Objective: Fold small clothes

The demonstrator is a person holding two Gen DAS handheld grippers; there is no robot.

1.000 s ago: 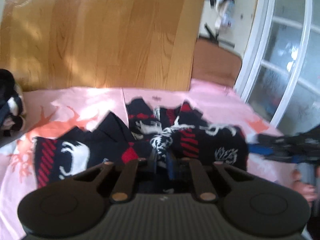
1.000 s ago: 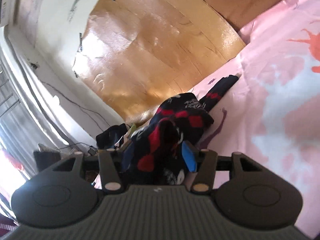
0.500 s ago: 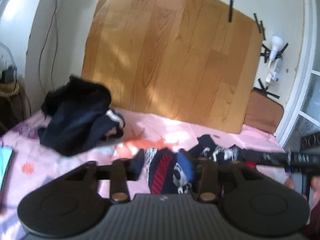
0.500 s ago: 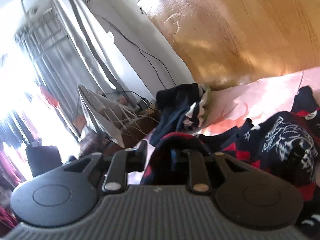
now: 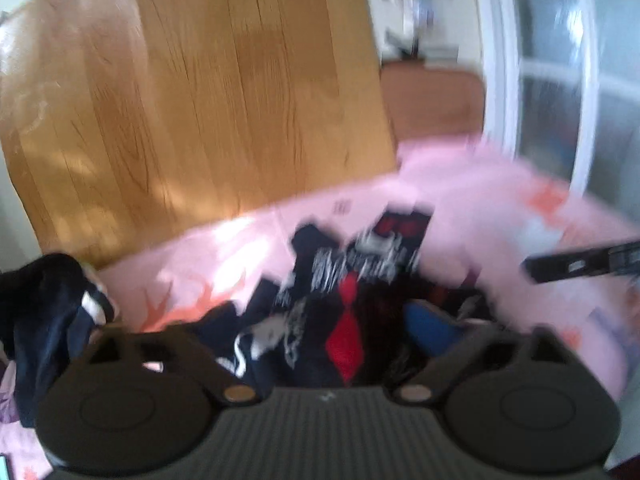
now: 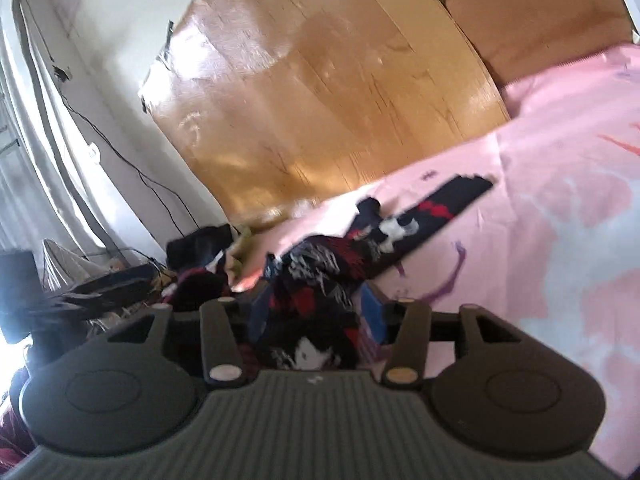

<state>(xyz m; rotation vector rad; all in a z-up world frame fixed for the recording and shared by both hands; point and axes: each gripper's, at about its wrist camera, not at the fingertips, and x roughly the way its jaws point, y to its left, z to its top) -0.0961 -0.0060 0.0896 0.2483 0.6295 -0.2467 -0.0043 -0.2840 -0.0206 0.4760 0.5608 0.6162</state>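
A black garment with red diamonds and white print (image 5: 352, 280) lies crumpled on the pink bedsheet (image 5: 480, 200). My left gripper (image 5: 332, 320) hovers low over its near end. Its jaws are opening, with cloth lying between them, and one blue pad (image 5: 432, 328) shows clear of the fabric. This view is blurred. In the right wrist view the same garment (image 6: 320, 272) stretches away to a flat strip (image 6: 448, 200). My right gripper (image 6: 316, 312) straddles a bunched part and its jaws are opening; both blue pads (image 6: 374, 316) flank the cloth. Its finger (image 5: 580, 264) pokes in from the right.
A pile of dark navy clothes (image 5: 44, 312) sits at the bed's left end, also in the right view as the clothes pile (image 6: 200, 244). A wooden board (image 5: 200, 100) and a brown cushion (image 5: 432, 100) stand behind the bed. A glass door (image 5: 560, 80) is at right.
The left jaws went from shut on the garment to wide apart. The right jaws narrowed, then widened again. Both cameras swung up and back down towards the garment on the bed.
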